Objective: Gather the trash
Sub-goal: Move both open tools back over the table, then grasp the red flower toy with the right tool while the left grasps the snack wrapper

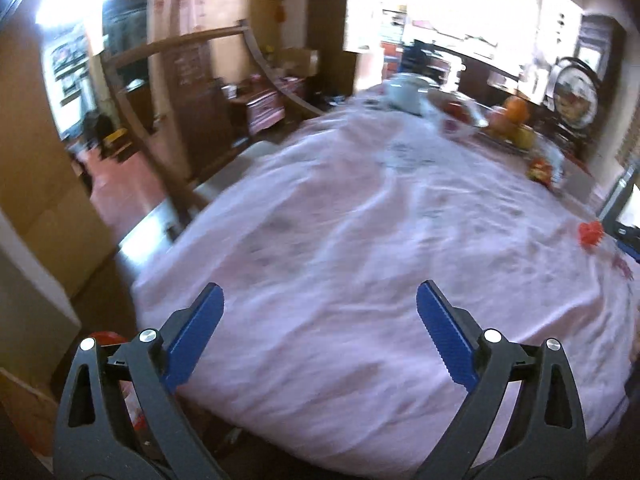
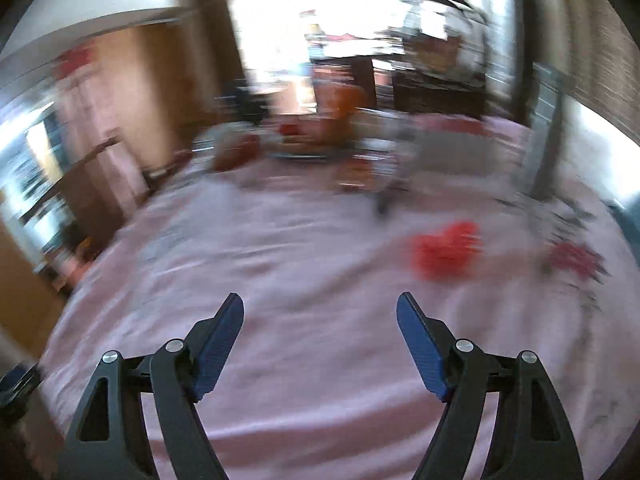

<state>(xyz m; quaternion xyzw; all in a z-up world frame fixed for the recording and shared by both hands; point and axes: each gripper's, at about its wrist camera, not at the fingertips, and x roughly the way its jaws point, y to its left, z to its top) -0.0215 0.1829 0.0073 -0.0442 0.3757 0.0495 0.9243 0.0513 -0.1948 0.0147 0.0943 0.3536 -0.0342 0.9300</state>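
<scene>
Left wrist view is filled mostly by a round table (image 1: 340, 240) covered with a wrinkled pink cloth (image 1: 320, 208). At its far side a white pot (image 1: 404, 88) and a plate of fruit (image 1: 512, 120) are seen, blurred. A crumpled red scrap of trash (image 1: 591, 234) is seen lying on the cloth near the right edge, well apart from the left gripper (image 1: 320, 304), whose blue-padded jaws are spread wide with nothing between them. In the right wrist view, heavily smeared by motion, the same red scrap (image 2: 444, 256) is shown on the cloth ahead and to the right of the right gripper (image 2: 320, 312); its jaws are likewise held apart and nothing is gripped.
</scene>
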